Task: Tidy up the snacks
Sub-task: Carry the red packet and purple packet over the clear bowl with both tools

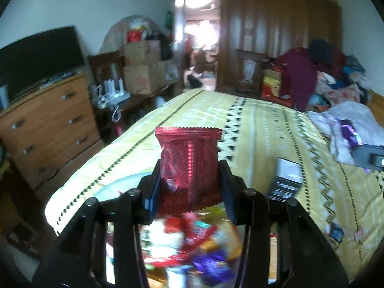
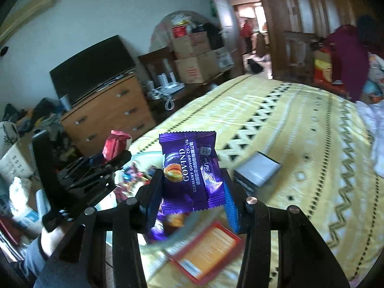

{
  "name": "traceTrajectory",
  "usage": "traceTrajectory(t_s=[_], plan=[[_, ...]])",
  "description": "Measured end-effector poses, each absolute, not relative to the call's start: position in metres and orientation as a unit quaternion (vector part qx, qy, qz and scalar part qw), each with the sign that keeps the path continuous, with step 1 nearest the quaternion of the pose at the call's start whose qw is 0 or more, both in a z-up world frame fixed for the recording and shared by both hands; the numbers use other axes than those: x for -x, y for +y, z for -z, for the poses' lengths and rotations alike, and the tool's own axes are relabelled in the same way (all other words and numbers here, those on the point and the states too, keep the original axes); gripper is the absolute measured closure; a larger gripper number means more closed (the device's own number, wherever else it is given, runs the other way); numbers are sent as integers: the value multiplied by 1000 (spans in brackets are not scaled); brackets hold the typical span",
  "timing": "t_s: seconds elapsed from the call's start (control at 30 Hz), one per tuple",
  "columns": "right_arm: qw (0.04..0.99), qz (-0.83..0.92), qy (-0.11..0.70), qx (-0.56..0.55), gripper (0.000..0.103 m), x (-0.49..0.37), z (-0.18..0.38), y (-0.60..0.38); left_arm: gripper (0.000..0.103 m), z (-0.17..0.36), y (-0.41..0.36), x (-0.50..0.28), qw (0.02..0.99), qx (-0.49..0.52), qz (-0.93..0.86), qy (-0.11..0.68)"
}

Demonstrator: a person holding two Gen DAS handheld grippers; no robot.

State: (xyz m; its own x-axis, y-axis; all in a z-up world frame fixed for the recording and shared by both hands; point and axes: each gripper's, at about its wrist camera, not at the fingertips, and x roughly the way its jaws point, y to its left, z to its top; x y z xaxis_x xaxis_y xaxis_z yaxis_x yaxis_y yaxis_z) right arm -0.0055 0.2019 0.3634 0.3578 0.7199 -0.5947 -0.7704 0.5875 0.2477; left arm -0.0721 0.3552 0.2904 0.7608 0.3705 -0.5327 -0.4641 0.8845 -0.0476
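Both grippers are hovering over the yellow patterned bed [image 1: 264, 129], each carrying a sweet. The left gripper [image 1: 189, 182] is pinching a red foil packet [image 1: 188, 163] between its jaws by the lower half, the packet standing upright above the pads. The right gripper [image 2: 189, 192] is pinching a purple packet [image 2: 192, 170] the same way, tilted a little.

The risk I am seeing is slippage: both wrappers are glossy and puffed with air, and the grips are sitting low on them, so a quick swing could be letting one squirm free and drop onto the bed. Below the jaws a heap of mixed sweets [image 1: 192, 247] is lying blurred, near a red-edged box [image 2: 208, 249]; a dropped packet would be vanishing back into that heap. The small grey box [image 2: 259, 170] is standing near the right jaws, and a careless sweep could be knocking it over.
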Motion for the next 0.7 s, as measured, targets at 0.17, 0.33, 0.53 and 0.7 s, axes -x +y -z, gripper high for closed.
traceTrajectory(t_s=[0.17, 0.33, 0.53, 0.7], plan=[[797, -479, 363, 58, 53, -2, -366, 270, 59, -279, 402, 62, 921, 127, -224, 294], [781, -482, 390, 73, 53, -20, -352, 320, 59, -273, 430, 59, 915, 137, -234, 300], [769, -484, 411, 70, 53, -36, -334, 353, 59, -262, 445, 58, 912, 143, -232, 306], [762, -491, 417, 77, 53, -34, -324, 370, 59, -257, 447, 60, 912, 139, -231, 308]])
